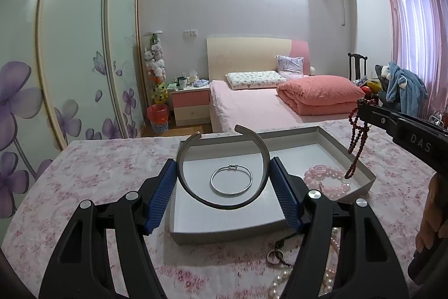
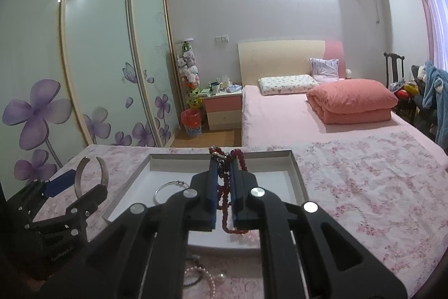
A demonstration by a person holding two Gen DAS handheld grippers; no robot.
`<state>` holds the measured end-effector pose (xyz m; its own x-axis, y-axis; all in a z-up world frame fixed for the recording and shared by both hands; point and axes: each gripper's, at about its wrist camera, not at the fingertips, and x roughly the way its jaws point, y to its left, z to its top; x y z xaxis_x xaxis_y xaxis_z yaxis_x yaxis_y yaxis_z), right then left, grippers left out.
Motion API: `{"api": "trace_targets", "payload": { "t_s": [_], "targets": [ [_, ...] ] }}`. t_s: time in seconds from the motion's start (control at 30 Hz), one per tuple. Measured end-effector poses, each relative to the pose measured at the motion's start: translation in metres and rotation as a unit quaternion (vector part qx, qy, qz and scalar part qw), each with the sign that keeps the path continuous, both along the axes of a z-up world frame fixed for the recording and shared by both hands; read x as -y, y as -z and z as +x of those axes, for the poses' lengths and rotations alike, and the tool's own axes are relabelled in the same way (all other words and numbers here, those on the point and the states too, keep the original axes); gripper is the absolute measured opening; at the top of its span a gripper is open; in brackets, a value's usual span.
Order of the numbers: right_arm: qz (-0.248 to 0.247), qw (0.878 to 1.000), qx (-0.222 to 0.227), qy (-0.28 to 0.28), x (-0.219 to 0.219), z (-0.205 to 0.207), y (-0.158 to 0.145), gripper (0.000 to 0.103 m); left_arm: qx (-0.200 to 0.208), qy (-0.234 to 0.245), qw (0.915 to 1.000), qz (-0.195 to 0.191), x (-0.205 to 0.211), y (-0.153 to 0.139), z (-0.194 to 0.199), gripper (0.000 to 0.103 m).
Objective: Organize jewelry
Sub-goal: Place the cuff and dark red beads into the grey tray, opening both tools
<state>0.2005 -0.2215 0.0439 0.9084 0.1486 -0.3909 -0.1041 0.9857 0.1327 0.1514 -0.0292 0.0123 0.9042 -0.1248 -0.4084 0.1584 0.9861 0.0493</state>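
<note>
My left gripper (image 1: pixel 222 161) is shut on a wide silver cuff bangle (image 1: pixel 224 205), its blue pads pressing the cuff's two sides. The cuff hangs over the near part of a shallow white box (image 1: pixel 224 234). Inside the box lie a thin silver bangle (image 1: pixel 229 194) and a pink bead bracelet (image 1: pixel 322 171). My right gripper (image 2: pixel 223 161) is shut on a strand of dark red beads (image 2: pixel 224 195), which dangles over the box (image 2: pixel 296 175). From the left wrist, that strand (image 1: pixel 357 142) hangs over the box's right side. The left gripper (image 2: pixel 81 187) with the cuff (image 2: pixel 104 173) shows at lower left.
A floral pink cloth (image 1: pixel 98 173) covers the table. In front of the box lie a small ring on a dark chain (image 1: pixel 275 254) and a pearl strand (image 1: pixel 280 279). A person's hand (image 1: pixel 431 215) is at the right edge. A pink bed (image 1: pixel 252 105) stands beyond.
</note>
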Motion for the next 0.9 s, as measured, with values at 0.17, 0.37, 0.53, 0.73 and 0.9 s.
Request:
{"api": "trace_targets", "payload": {
  "t_s": [0.17,0.37,0.53,0.73,0.9],
  "targets": [
    [0.015,1.0,-0.023,0.002,0.006,0.028,0.016,0.009,-0.02,0.003,0.9998,0.004,0.006,0.011,0.024,0.068],
    [0.04,0.996,-0.074,-0.002,0.014,0.059,0.045,0.009,-0.065,0.008,0.9978,0.006,0.016,0.032,0.055,0.068],
    [0.048,0.993,-0.104,-0.004,0.015,0.072,0.064,0.009,-0.094,0.009,0.9955,0.003,0.021,0.045,0.068,0.068],
    [0.065,0.989,-0.13,0.002,0.02,0.078,0.076,0.013,-0.121,0.006,0.9925,-0.009,0.019,0.051,0.078,0.069],
    [0.069,0.99,-0.121,0.012,0.025,0.075,0.072,0.035,-0.114,-0.002,0.9934,-0.016,0.012,0.046,0.077,0.077]
  ]
}}
